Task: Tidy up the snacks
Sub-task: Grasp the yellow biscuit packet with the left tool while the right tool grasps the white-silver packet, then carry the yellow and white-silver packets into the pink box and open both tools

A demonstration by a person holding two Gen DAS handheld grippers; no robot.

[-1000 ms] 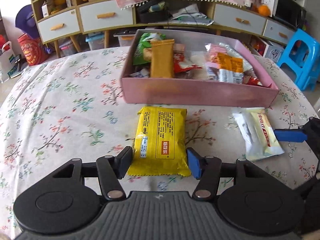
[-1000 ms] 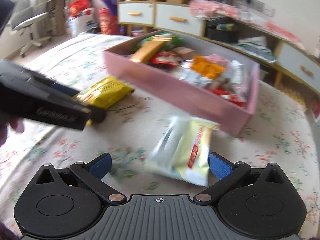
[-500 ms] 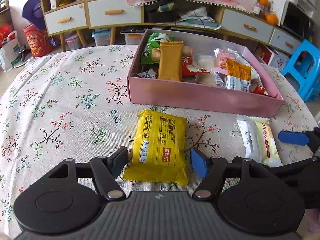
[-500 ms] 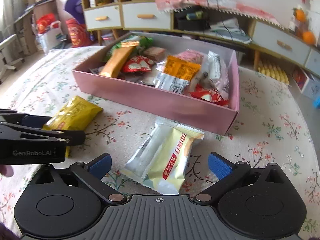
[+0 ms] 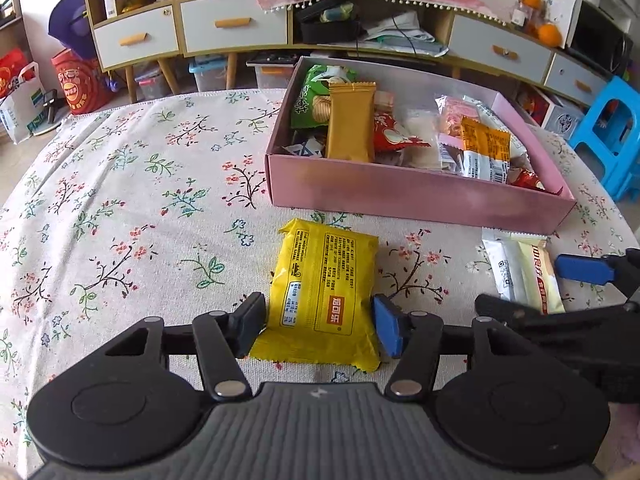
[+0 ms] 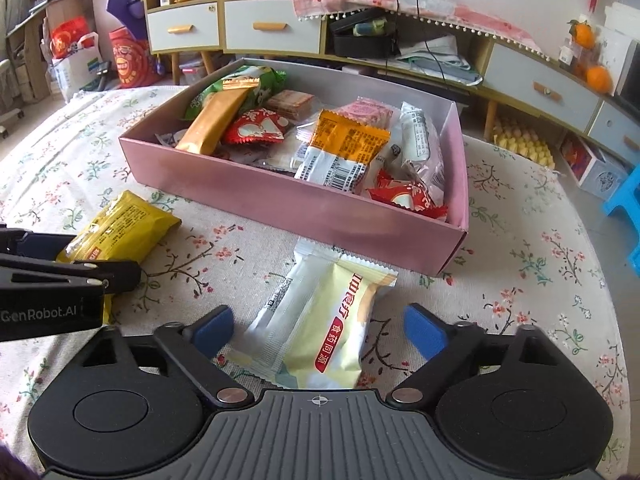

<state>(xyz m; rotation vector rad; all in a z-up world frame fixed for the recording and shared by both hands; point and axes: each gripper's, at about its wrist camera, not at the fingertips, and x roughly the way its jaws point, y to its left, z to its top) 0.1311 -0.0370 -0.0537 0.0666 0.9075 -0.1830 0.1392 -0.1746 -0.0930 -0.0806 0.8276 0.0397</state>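
Observation:
A yellow snack packet (image 5: pixel 324 280) lies flat on the flowered tablecloth in front of the pink box (image 5: pixel 400 196). My left gripper (image 5: pixel 318 328) straddles its near end, jaws closing, and both pads touch the packet's sides. To the right lies a cream and white snack packet (image 6: pixel 332 320). My right gripper (image 6: pixel 318 332) stands around its near end, jaws closing, with a gap between each pad and the wrapper. The pink box (image 6: pixel 280 200) holds several wrapped snacks. In the right wrist view the left gripper (image 6: pixel 60 280) shows at the left edge beside the yellow snack packet (image 6: pixel 120 228).
The flowered tablecloth (image 5: pixel 120 220) covers the whole table. Beyond the table stand a low cabinet with drawers (image 5: pixel 232 28), red bags (image 5: pixel 76 88) on the floor at left and a blue stool (image 5: pixel 612 128) at right.
The left jaws widened a little, then came in against the yellow packet. The right gripper rolled level and its jaws narrowed around the cream packet. Both packets stayed on the cloth.

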